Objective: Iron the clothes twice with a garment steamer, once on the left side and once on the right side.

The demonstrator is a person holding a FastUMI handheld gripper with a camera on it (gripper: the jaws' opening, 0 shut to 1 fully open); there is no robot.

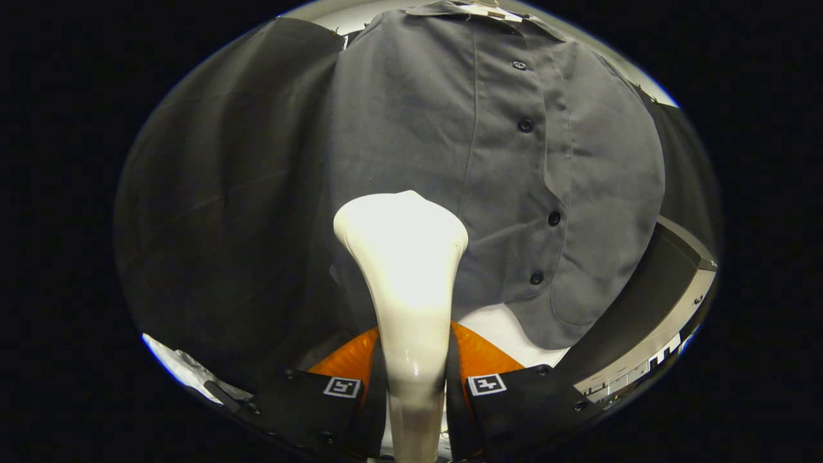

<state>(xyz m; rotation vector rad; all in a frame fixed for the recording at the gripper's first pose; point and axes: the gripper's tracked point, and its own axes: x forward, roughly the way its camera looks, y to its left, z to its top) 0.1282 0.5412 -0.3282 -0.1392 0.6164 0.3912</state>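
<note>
Gripper view shows my gripper [415, 392] pinching the glossy white plastic garment steamer [405, 257], its head against the hanging grey buttoned shirt's [450, 128] left half, so I judge a downward stroke comes next.

Glossy, smooth white plastic steamer [404, 270] clamped in my tool [415, 386]; matt grey woven cloth shirt [450, 161] with shiny dark plastic buttons [525, 125].
</note>
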